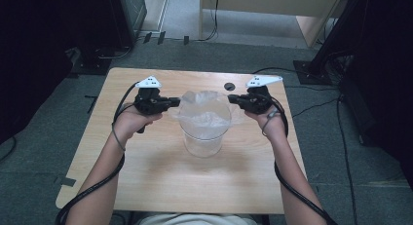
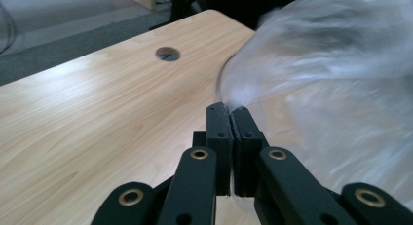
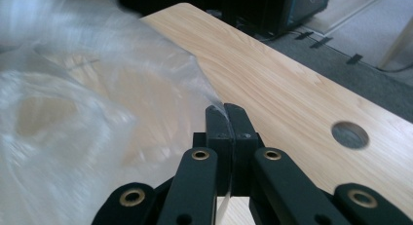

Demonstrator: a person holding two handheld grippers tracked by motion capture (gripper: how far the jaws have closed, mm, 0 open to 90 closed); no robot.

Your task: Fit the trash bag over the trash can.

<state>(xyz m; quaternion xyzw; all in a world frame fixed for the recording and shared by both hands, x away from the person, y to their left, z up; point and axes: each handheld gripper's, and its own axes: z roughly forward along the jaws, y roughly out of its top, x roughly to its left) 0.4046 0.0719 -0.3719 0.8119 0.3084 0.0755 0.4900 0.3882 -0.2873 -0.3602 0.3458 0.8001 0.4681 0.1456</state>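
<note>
Pinching one plastic bag (image 1: 204,110): two grippers, left gripper (image 1: 176,102), right gripper (image 1: 233,99).

Blurred in both gripper views: the clear plastic bag (image 2: 331,88), smeared into white streaks, folds unreadable. Cut off by the right and top edges in the left gripper view, by the left edge in the right gripper view. Hidden behind the bag in the high view: most of the clear container (image 1: 202,140), its rim indistinct. Forearms cropped at the bottom edge.
</note>
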